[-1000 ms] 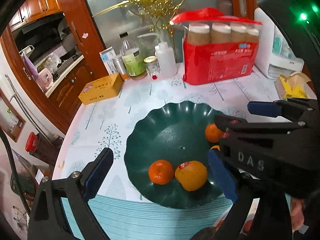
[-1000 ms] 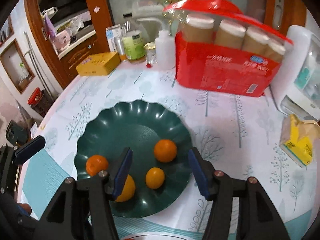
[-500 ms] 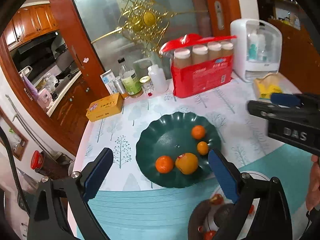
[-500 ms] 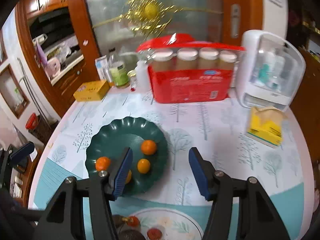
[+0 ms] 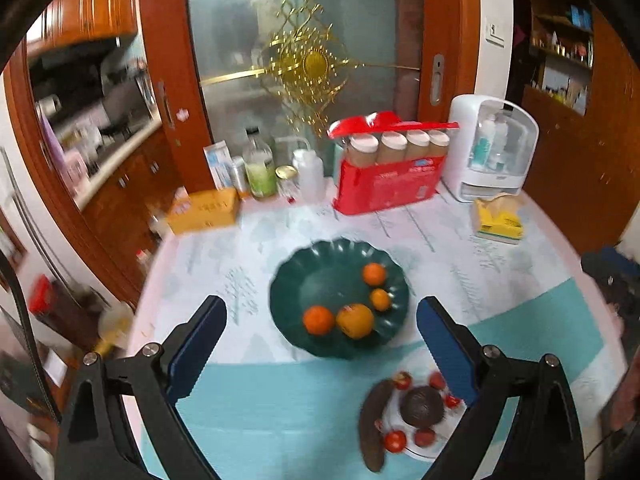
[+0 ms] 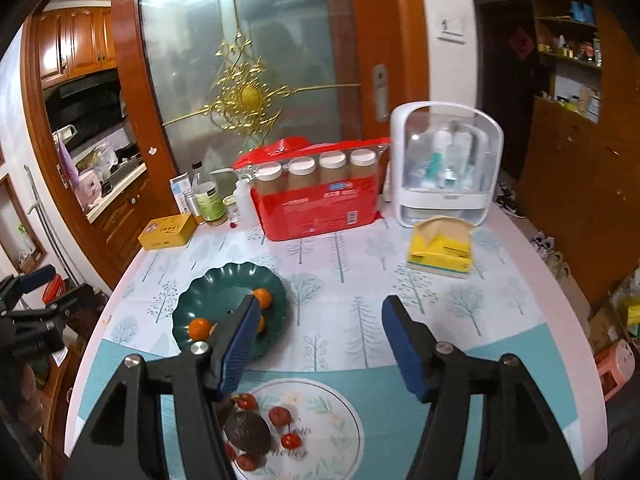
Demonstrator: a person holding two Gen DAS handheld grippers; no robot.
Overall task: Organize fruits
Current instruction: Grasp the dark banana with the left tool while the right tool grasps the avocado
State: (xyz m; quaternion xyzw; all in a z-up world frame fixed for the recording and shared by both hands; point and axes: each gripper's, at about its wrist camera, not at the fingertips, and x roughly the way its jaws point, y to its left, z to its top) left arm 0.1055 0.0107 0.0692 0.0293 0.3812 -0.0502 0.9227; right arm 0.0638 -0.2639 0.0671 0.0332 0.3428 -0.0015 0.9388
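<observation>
left gripper [image 5: 320,332] wide apart, empty | green plate [image 5: 288,280] with 4 oranges at 12 o'clock | right gripper [image 6: 316,332] opening, empty, plate at 10 o'clock

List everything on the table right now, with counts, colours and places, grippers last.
green plate: one, dark green, table middle
oranges: four, orange, on the green plate
white plate: one, floral, near edge
avocado: one, dark, on the white plate
small red fruits: several, on the white plate
banana: one, browned, at the white plate's left edge
red pack of jars: one, back of table
yellow box: one, back left
tissue pack: one, yellow, right
white dispenser: one, back right
left gripper: open, empty
right gripper: opening, empty
</observation>
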